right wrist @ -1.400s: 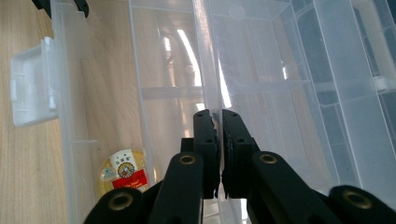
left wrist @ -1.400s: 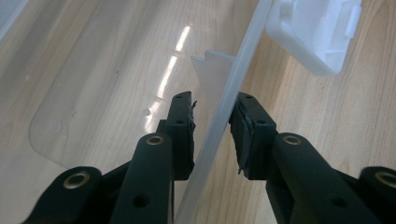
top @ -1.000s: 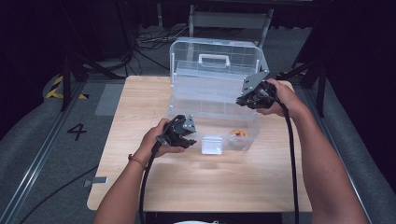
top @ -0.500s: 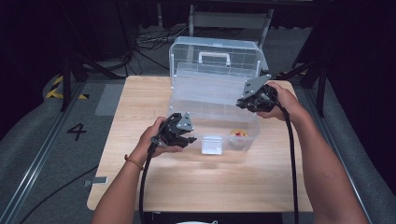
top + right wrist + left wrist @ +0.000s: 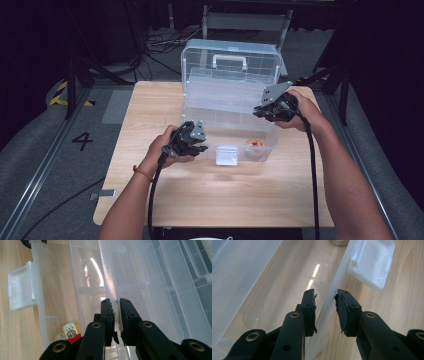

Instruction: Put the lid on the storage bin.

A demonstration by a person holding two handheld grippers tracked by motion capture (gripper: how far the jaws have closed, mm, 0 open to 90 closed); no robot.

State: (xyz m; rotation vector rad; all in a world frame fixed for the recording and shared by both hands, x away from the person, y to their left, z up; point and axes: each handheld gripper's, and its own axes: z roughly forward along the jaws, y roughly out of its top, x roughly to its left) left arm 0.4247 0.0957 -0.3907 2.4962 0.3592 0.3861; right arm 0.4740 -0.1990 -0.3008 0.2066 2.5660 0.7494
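A clear plastic toolbox [image 5: 200, 107] stands open on the wooden table [image 5: 150, 115], lid [image 5: 230, 55] upright behind it. My left gripper [image 5: 202, 146] is at the box's front left corner. In the left gripper view it [image 5: 325, 300] is open, jaws astride the thin front wall [image 5: 337, 282]. My right gripper [image 5: 260, 112] is over the box's right side. In the right gripper view it [image 5: 116, 306] is shut on the edge of the clear inner tray [image 5: 155, 290]. A small round tin [image 5: 68, 333] with a red and yellow label lies on the box floor.
A white latch flap [image 5: 227, 155] hangs open off the front wall, seen close in the left gripper view [image 5: 372, 262]. The tin [image 5: 256, 144] sits front right inside the box. Bare tabletop lies in front and to the left. Cables trail back along both forearms.
My left gripper has moved right and forward to the box's front wall, which now sits between its jaws. The right gripper has barely shifted on the tray.
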